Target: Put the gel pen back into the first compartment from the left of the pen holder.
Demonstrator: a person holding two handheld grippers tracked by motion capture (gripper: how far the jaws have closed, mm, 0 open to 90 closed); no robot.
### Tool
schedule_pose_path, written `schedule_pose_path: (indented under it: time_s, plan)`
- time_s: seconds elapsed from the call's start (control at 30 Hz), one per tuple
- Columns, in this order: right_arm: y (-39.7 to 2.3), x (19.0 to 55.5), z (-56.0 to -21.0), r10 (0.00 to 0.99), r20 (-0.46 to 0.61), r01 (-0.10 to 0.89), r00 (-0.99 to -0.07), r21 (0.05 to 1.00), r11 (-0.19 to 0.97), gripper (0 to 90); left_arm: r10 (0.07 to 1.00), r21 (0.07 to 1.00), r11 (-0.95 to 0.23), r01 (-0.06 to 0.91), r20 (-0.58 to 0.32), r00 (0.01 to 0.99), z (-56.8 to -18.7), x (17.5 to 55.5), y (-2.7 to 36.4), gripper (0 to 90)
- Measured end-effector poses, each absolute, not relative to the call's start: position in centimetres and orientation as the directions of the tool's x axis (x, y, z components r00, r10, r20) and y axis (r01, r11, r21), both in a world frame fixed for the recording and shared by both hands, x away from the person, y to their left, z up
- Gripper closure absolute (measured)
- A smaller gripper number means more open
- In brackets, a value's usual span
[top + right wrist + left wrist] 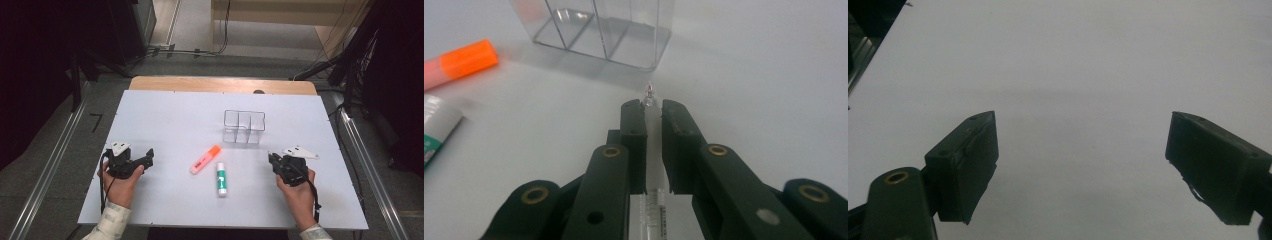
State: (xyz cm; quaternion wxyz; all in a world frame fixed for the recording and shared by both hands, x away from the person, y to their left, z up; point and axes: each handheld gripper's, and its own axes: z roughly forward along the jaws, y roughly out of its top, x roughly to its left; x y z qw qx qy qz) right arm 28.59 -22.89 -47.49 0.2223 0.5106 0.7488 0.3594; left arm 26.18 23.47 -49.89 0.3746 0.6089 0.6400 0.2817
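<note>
meanwhile right gripper [653, 112] clamped on clear pen [653, 150], left gripper [1083, 165] wide open, empty

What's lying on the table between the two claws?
High view: an orange highlighter and a green-and-white glue stick lie between the left claw and right claw.

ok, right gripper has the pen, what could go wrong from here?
1. The pen is thin and clear, pinched lengthwise between the right gripper jaws, so it may slip or tilt.
2. The organizer has narrow compartments, so the tip could catch a wall.
3. The organizer looks light and may get knocked over.
</note>
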Motion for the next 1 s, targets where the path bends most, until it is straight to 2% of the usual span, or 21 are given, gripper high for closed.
schedule_pose_path:
  time_s: [1.0]
  plan:
    - [-19.6,31.2,-44.8,0.882,0.077,0.566,-0.465,0.792,0.229,79.1,0.99,0.817,0.102,0.567,-0.138,0.022,-49.9,26.1,23.6,13.8]
